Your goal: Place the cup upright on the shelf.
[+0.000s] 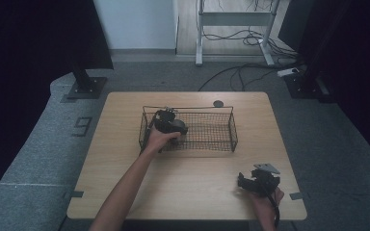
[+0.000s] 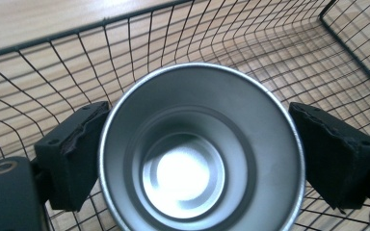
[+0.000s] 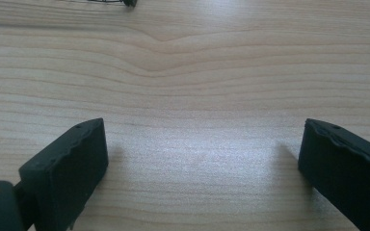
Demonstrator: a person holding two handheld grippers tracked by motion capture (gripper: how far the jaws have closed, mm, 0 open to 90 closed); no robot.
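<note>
The left tool (image 2: pixel 200 154) grips a steel cup (image 2: pixel 200 149) inside the wire basket (image 1: pixel 233 130). The right tool (image 3: pixel 202 168) rests spread wide over the bare desk (image 3: pixel 197 72).

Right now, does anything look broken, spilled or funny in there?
Nothing stands out. The left hand-held gripper has its jaws around a shiny metal cup inside the wire basket; the cup is empty and undented. The right hand-held gripper is open over bare wooden table.
</note>
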